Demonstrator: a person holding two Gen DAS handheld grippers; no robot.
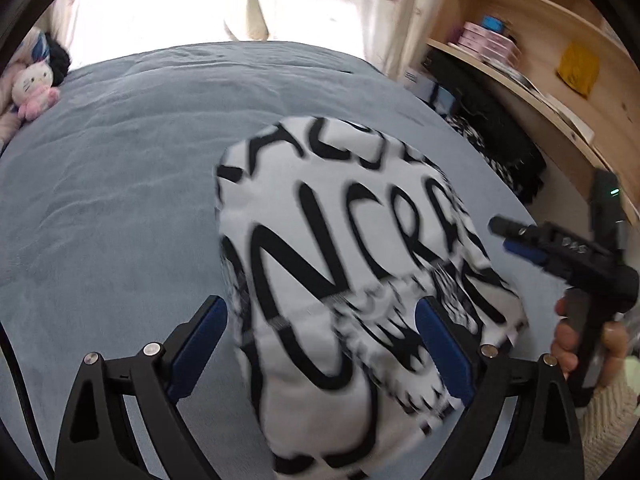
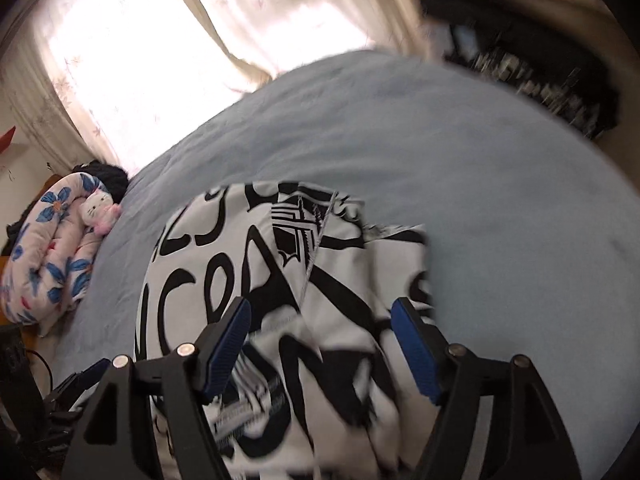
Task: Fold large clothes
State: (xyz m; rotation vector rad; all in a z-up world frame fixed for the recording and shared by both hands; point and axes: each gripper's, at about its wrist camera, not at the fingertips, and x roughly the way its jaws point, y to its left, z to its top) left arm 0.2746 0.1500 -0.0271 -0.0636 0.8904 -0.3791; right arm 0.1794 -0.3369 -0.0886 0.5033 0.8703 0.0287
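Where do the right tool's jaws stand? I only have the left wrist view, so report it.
Observer: The right tool is open, its fingers spread above the black-and-white garment and not pinching it.
Operator: Tell me what runs down the garment's front there.
Observer: A thin grey cord, or possibly a seam, runs down across the print.
Operator: Now describe what's beside the plush toy.
Observer: A rolled quilt with blue flowers; the plush toy leans against it at the bed's edge.
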